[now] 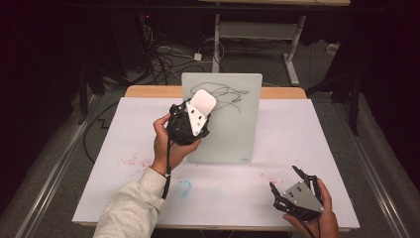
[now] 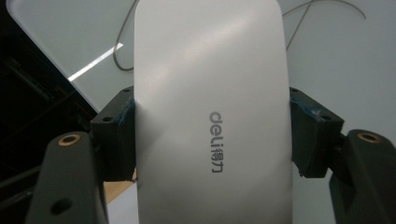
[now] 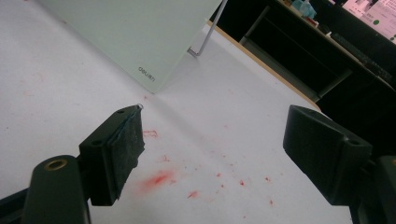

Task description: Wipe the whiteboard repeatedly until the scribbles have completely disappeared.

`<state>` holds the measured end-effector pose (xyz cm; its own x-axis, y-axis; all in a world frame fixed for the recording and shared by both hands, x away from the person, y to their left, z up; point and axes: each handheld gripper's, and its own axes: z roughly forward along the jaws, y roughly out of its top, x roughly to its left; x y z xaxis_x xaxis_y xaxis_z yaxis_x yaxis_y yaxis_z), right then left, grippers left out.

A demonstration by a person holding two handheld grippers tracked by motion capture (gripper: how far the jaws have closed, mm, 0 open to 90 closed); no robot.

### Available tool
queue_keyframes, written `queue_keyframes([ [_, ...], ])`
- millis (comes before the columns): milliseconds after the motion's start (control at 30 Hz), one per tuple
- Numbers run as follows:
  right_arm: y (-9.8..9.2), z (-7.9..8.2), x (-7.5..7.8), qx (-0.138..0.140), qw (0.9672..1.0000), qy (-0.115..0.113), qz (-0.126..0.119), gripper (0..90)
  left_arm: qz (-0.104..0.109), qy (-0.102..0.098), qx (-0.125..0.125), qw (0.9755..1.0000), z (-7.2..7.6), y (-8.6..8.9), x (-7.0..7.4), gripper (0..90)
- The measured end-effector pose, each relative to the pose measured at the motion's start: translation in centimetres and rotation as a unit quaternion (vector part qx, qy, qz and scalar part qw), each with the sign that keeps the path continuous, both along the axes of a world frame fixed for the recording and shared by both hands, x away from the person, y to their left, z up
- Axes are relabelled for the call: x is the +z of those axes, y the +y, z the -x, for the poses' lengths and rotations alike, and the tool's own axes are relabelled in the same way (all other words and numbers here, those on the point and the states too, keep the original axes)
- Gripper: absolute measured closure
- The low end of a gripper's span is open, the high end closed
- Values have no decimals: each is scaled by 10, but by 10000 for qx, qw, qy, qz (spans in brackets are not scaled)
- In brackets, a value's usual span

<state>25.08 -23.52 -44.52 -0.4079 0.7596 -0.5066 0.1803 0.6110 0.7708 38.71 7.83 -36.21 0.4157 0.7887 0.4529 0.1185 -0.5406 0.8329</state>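
A white sheet covers most of the surface (image 1: 148, 198), whose bare wooden edge shows along the top centre of the high view. A pale glass board (image 1: 233, 134) stands propped on it at centre, leaning back, with dark scribbles near its top. Red specks (image 1: 132, 159) dot the sheet at centre left and lower right; a faint blue smudge (image 1: 184, 186) sits at lower centre.
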Motion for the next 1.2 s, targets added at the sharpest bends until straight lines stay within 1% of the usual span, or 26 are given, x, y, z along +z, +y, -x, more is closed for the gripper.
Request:
queue_keyframes([
  [33, 0, 0, 0, -4, 10000, 0, -12, 207, -40, 63, -88, 9999, 0, -1, -1, 285],
  [100, 1, 0, 0, 16, 10000, -6, 10, 206, -96, 5, -64, 9999, 0, -3, -4, 285],
  [200, 1, 0, 0, 22, 10000, -9, 27, 206, -141, 39, -108, 9998, 0, -6, -7, 285],
  [233, 1, 0, 0, 25, 10000, -8, 30, 206, -219, 33, -108, 9997, -1, -8, -9, 285],
  [267, 1, 0, 0, 37, 10000, -13, 47, 206, -428, -86, -97, 9990, 0, -13, -14, 285],
  [300, 1, 0, 0, 32, 10000, -19, 56, 206, -428, -86, -97, 9990, 0, -13, -14, 285],
  [333, 1, 0, 0, 17, 10000, -12, 45, 206, -687, -226, -39, 9974, 2, -20, -20, 285],
  [367, 1, 1, 0, 41, 10000, 5, 52, 206, -761, -268, -30, 9967, 3, -22, -22, 285],
  [400, 1, 1, 0, 47, 10000, 8, 56, 206, -761, -268, -30, 9967, 3, -22, -22, 285],
  [433, 1, 1, 0, 50, 10000, 6, 65, 206, -823, -348, 30, 9960, 3, -25, -24, 285],
  [467, 1, 1, -1, 52, 10000, 11, 62, 206, -823, -348, 30, 9960, 3, -25, -24, 285],
  [500, 2, 1, -1, 47, 10000, 22, 46, 206, -905, -405, 57, 9951, 3, -26, -25, 285],
  [633, 2, 1, -2, 64, 9999, 62, 55, 206, -971, -452, 72, 9942, 2, -26, -21, 285],
  [667, 2, 1, -2, 71, 9999, 59, 64, 206, -943, -460, 69, 9945, 1, -25, -20, 286],
  [700, 2, 1, -2, 76, 9999, 64, 84, 206, -894, -463, 74, 9949, -1, -23, -14, 285],
  [733, 2, 0, -2, 75, 9999, 64, 87, 206, -894, -463, 74, 9949, -1, -23, -14, 286],
  [767, 3, 0, -2, 67, 9999, 71, 78, 206, -840, -489, 106, 9952, -3, -21, -8, 286],
  [800, 3, 0, -2, 58, 9999, 63, 78, 206, -840, -489, 106, 9952, -3, -21, -8, 285],
  [867, 3, 1, -2, 82, 9999, 86, 97, 206, -827, -516, 141, 9951, -6, -19, -1, 285],
  [933, 4, 2, -2, 87, 9998, 95, 118, 206, -674, -463, 138, 9966, -8, -17, 4, 286],
  [967, 4, 2, -2, 87, 9998, 95, 118, 206, -682, -470, 150, 9964, -8, -18, 5, 286],
  [1000, 3, 1, -2, 85, 9998, 94, 120, 207, -736, -501, 189, 9958, -8, -20, 4, 285],
  [1067, 3, 1, -2, 103, 9998, 102, 107, 206, -756, -493, 175, 9958, -8, -21, 3, 285],
  [1100, 3, 1, -2, 93, 9998, 103, 109, 206, -730, -489, 170, 9960, -7, -21, 1, 286],
  [1167, 3, 1, -2, 93, 9998, 99, 123, 206, -743, -498, 165, 9959, -5, -24, -4, 286],
  [1200, 3, 1, -2, 108, 9998, 111, 121, 207, -812, -504, 156, 9953, -4, -25, -7, 285],
])
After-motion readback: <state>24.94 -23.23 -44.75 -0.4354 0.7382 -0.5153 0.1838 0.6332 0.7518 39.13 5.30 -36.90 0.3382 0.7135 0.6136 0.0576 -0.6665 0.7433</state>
